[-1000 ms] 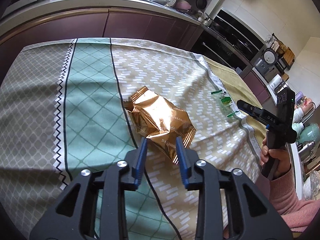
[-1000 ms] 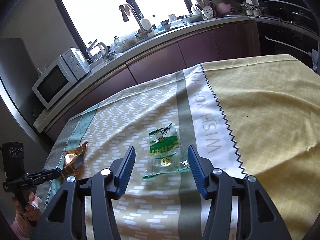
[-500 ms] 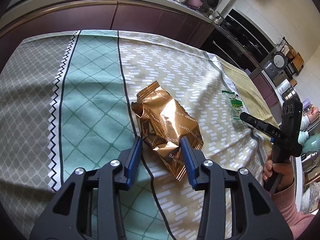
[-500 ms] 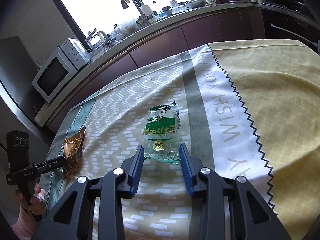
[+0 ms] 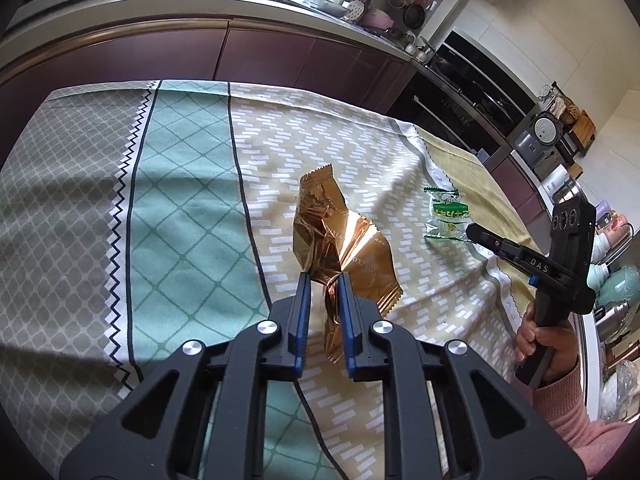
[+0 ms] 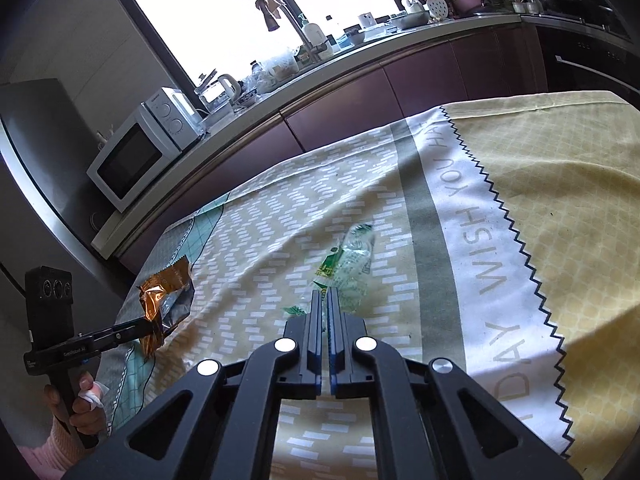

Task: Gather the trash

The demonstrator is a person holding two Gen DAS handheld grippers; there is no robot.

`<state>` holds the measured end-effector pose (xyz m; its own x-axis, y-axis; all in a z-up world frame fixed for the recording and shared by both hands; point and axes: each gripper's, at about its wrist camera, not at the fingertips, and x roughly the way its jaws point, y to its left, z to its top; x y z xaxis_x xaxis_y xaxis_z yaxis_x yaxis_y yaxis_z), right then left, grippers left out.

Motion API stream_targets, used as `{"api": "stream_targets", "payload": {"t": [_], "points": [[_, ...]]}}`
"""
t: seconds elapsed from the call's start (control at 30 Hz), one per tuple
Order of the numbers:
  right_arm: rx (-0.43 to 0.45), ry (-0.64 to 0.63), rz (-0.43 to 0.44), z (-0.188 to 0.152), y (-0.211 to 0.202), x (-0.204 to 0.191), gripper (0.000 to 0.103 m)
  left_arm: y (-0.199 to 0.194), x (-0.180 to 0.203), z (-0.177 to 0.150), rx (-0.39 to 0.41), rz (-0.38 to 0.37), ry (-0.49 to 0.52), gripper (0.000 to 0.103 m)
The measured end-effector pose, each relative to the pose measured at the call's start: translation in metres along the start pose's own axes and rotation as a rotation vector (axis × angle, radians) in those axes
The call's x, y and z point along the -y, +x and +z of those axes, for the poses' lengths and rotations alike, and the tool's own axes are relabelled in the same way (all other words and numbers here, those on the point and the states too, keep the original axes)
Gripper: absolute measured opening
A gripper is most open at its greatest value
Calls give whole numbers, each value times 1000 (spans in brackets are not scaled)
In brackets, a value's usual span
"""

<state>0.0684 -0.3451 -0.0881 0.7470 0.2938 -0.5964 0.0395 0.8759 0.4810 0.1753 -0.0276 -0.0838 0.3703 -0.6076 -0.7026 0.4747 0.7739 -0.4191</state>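
My left gripper (image 5: 323, 280) is shut on the near end of a crumpled gold foil wrapper (image 5: 340, 240) and holds it just above the tablecloth; the gold wrapper (image 6: 166, 296) also shows in the right wrist view, pinched by the left gripper (image 6: 154, 326). My right gripper (image 6: 324, 294) is shut on the near edge of a clear and green plastic wrapper (image 6: 348, 268), lifted off the cloth. In the left wrist view the green wrapper (image 5: 447, 214) hangs at the tip of the right gripper (image 5: 472, 231).
A patterned tablecloth (image 5: 184, 208) covers the table. Behind it runs a kitchen counter (image 6: 360, 44) with a microwave (image 6: 136, 156), kettle and dishes. A dark oven front (image 5: 472, 100) stands at the right.
Both grippers have closed on their wrappers. The gold wrapper and the green wrapper have lifted off the cloth.
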Motion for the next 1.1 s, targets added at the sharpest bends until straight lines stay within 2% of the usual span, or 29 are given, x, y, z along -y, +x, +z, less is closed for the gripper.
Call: {"api": "stream_targets", "payload": {"t": [0.5, 0.77, 1.1], "points": [[36, -91, 55, 5, -16, -40, 1, -44, -18, -13, 78, -32, -32, 14], [47, -148, 124, 6, -22, -73, 1, -77, -33, -24, 137, -1, -44, 14], [10, -254, 252, -3, -7, -141, 1, -128, -64, -49, 206, 68, -93, 14]]}}
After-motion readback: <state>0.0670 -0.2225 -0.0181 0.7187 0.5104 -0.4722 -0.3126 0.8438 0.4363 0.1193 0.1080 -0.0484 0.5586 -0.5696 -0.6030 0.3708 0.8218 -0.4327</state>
